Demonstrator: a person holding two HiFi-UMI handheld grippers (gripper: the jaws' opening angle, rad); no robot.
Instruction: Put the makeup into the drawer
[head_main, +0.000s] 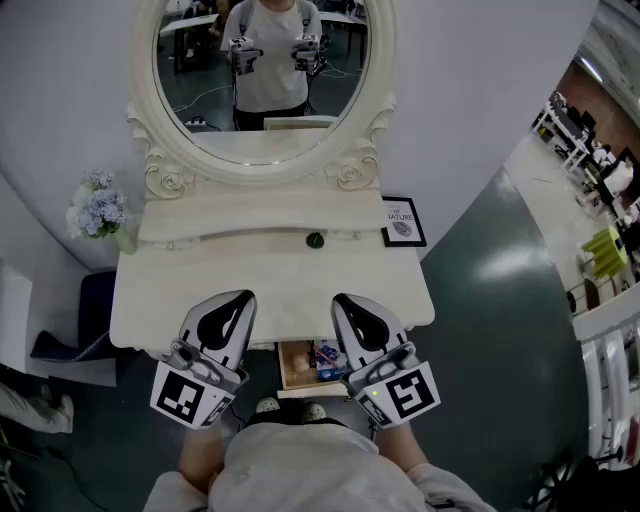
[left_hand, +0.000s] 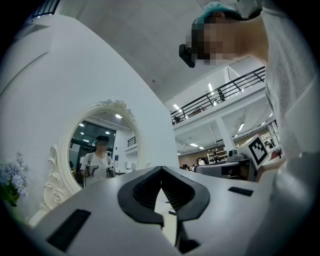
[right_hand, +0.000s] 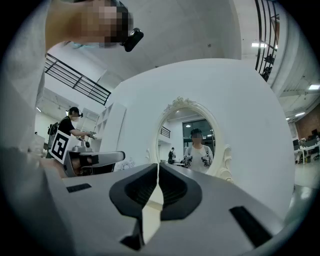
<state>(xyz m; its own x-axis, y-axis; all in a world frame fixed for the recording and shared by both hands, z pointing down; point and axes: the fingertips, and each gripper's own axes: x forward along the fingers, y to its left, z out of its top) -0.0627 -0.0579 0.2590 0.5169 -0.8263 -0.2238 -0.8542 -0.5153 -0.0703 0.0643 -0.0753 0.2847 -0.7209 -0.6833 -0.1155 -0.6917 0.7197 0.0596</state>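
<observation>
By the surface's (head_main: 190, 290) back edge, the green jar (head_main: 315, 240) looks light and slick: pinch its sides. Your left tongs (head_main: 241, 299) and right tongs (head_main: 343, 302) are closed, empty.

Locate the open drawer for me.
Head view, bottom centre: the drawer sticks out from the table at its front edge, between the left gripper and the right gripper, closer to the right one.

Counter (head_main: 280, 285): bare across its middle, open from side to side.
Ledge (head_main: 230, 228): small dark round thing (head_main: 315, 240) at centre; mirror (head_main: 262, 60) rises behind.
Back corners: flowers (head_main: 97, 210) left, frame (head_main: 402, 222) right.
Drawer (head_main: 292, 368): open under the front edge, between left gripper (head_main: 243, 298) and right gripper (head_main: 343, 300); left half bare, makeup (head_main: 327, 358) at right.
</observation>
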